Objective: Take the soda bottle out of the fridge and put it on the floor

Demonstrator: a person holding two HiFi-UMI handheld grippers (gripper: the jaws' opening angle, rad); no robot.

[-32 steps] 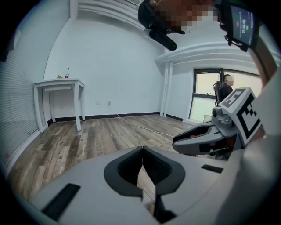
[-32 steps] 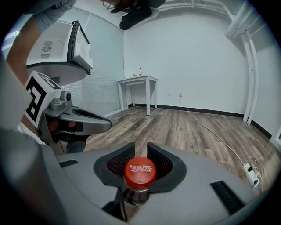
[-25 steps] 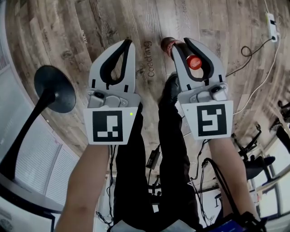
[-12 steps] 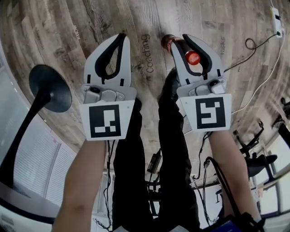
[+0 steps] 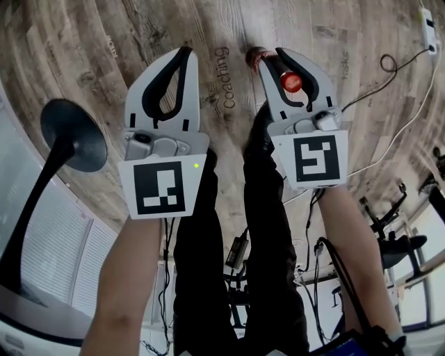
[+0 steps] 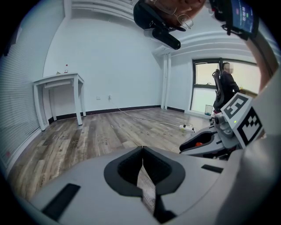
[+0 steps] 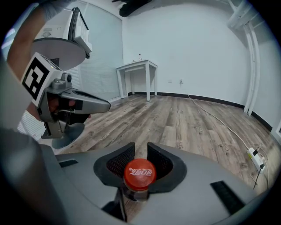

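The floor [image 5: 104, 42] is grey-brown wood-grain plank, with dark lettering [image 5: 224, 78] printed on it between the two tools. The right tool [image 7: 140, 148] pinches the soda bottle [image 7: 139, 174] by the neck just under its red cap. The bottle hangs toward the floor, and in the head view its dark lower end shows past the jaw tips. Whether it touches the planks cannot be told. The left tool [image 6: 142, 151] is just to the left, its jaws pressed together at the tips with nothing between them.

A black round stand base [image 5: 73, 135] sits on the floor at the left, near slatted blinds [image 6: 17, 101]. A white power strip [image 5: 425, 19] with a white cable lies far to the right.

The room has white walls with a dark baseboard. A white table [image 7: 137, 66] stands against the far wall. In the left gripper view a window [image 6: 206, 85] is at the right, with a person [image 6: 226, 85] seated in front of it. The wearer's dark-trousered legs [image 5: 229, 229] stand between the two arms.
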